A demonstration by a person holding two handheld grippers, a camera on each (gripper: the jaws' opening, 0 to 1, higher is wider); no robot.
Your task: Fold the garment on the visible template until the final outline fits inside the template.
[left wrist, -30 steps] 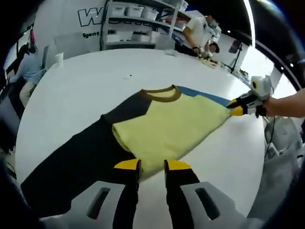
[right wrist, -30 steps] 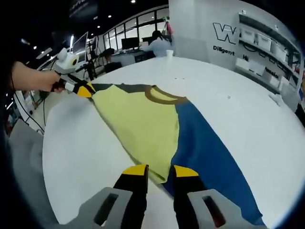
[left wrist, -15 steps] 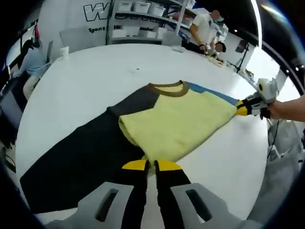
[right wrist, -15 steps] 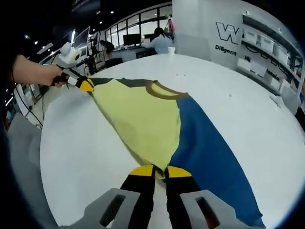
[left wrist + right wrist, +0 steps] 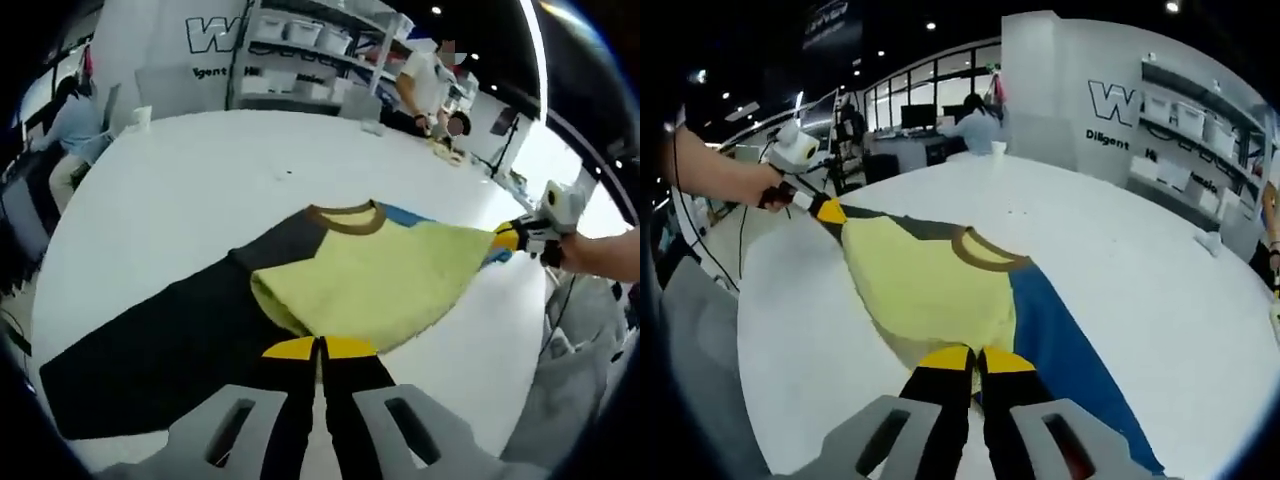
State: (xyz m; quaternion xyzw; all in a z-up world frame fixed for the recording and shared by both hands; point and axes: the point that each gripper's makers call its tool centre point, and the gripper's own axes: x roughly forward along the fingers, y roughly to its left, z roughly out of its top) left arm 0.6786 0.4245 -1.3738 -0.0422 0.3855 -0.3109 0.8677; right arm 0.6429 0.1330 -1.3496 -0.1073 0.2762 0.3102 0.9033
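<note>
- A garment (image 5: pixel 370 280), yellow-bodied with a brown collar, 1 black sleeve and 1 blue sleeve, lies on a white table (image 5: pixel 190 190).
- Since 1 second ago, both grippers' jaws have closed from spread to pinching the yellow hem: the left gripper (image 5: pixel 318 349) at one corner, the right gripper (image 5: pixel 975 358) at the other.
- The hem now looks lifted, so a fold seems ready to begin.
- No template outline can be made out.
- Wall lettering (image 5: pixel 1118 105) reads "W" and "Diligent", partly cut off.
</note>
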